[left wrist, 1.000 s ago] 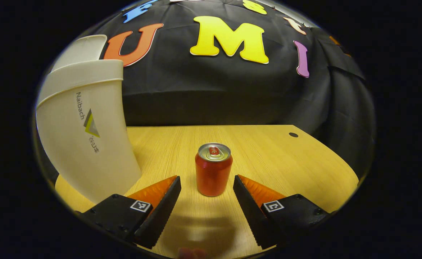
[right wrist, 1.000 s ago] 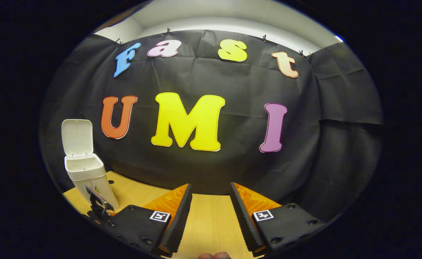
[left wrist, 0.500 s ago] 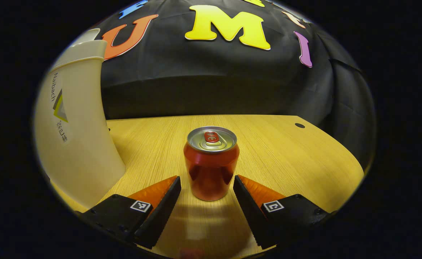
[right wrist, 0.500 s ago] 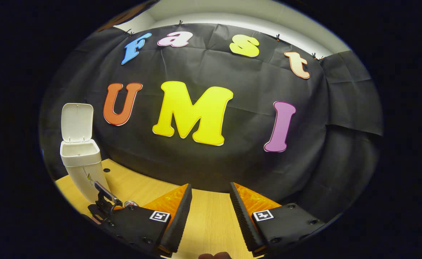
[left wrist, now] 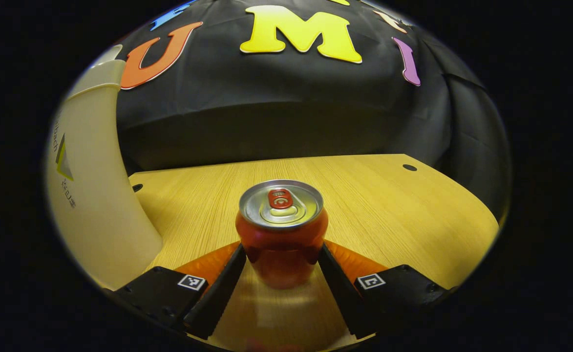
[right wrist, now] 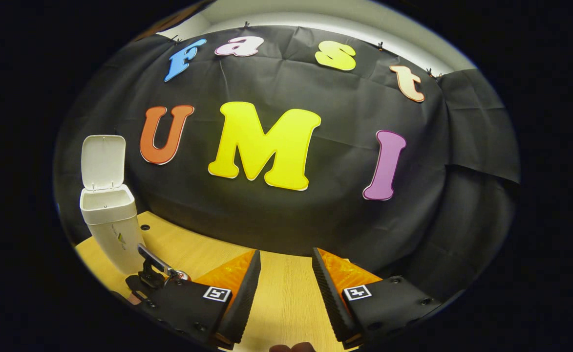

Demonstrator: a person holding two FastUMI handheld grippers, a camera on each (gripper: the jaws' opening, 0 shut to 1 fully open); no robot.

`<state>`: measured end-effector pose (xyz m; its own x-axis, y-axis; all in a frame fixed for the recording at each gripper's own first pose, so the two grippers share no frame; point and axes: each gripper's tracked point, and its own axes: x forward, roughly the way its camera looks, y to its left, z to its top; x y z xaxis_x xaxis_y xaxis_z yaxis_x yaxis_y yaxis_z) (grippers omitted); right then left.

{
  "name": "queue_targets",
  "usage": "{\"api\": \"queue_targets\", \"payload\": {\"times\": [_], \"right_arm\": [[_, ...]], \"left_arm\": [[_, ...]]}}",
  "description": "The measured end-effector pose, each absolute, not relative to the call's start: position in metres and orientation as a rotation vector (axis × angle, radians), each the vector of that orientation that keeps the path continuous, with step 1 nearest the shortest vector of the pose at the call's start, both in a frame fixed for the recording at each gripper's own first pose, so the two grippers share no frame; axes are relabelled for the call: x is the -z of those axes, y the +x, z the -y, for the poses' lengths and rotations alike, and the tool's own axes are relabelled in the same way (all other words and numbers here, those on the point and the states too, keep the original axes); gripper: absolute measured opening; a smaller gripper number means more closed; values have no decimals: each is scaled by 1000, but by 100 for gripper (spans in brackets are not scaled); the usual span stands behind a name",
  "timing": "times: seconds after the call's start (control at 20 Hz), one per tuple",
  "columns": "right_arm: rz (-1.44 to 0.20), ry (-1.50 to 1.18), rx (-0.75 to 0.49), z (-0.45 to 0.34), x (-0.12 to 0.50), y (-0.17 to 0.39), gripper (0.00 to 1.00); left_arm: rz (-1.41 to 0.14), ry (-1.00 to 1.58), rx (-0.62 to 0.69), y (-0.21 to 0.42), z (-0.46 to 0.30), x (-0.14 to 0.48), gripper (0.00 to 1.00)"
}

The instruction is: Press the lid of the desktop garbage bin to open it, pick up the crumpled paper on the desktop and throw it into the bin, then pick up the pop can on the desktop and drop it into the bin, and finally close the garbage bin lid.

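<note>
The pop can [left wrist: 281,233] stands upright on the wooden worktop [left wrist: 389,210], between the fingers of the left claw [left wrist: 281,261], which flank it spread apart; contact is unclear. The bin [right wrist: 113,222] stands lid [right wrist: 102,161] up. The right claw [right wrist: 286,274] hangs released, grasping nothing.

Black cloth wall [right wrist: 286,215] (creased, clipped along its top) backs a pale wooden desktop [left wrist: 374,205].
</note>
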<state>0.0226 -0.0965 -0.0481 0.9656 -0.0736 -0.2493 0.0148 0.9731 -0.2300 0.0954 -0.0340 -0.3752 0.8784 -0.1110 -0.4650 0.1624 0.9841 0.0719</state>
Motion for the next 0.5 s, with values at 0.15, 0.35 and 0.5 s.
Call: {"api": "queue_targets", "payload": {"times": [0.15, 0.35, 0.5], "right_arm": [[-254, -244, 42, 95, 45, 21, 68], [-255, -238, 44, 95, 46, 20, 69], [-261, -235, 43, 96, 48, 19, 69]], "left_arm": [[-483, 112, 147, 98, 35, 376, 96], [-508, 98, 156, 96, 36, 379, 87], [-508, 88, 167, 92, 36, 372, 86]]}}
